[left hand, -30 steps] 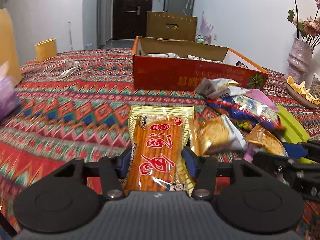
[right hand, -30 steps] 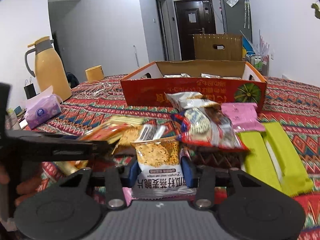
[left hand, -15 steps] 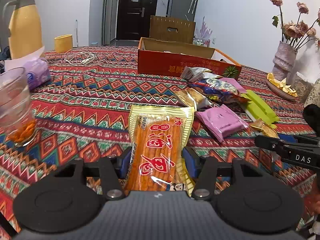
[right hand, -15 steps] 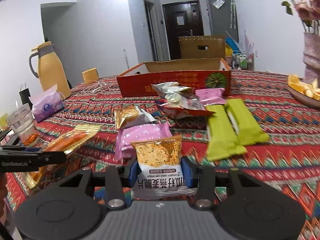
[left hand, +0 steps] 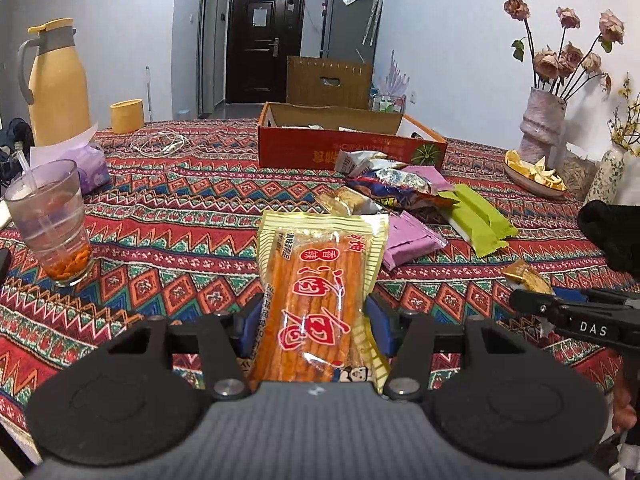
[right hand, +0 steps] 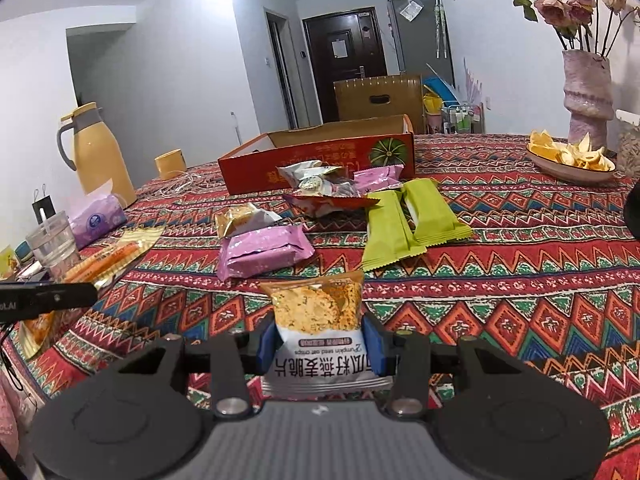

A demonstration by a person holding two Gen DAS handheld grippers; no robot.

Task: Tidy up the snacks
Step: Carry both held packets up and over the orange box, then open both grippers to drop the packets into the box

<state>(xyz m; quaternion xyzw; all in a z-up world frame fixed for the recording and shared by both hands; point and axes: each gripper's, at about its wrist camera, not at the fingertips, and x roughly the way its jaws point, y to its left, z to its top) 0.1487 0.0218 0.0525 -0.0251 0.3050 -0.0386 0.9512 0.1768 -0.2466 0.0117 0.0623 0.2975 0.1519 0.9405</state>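
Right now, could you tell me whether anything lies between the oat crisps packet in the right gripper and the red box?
Yes: the pink packet, the green bars and a heap of snack bags lie on the cloth before the red box.

red zigzag tablecloth [left hand: 168, 248], orange snack pack [left hand: 316, 304]

The red box's [left hand: 344, 148] contents are mostly hidden by its wall.

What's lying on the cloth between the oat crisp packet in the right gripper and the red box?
In the right wrist view, between the oat crisp packet and the red box: a pink packet, a gold packet and a heap of mixed snack bags.
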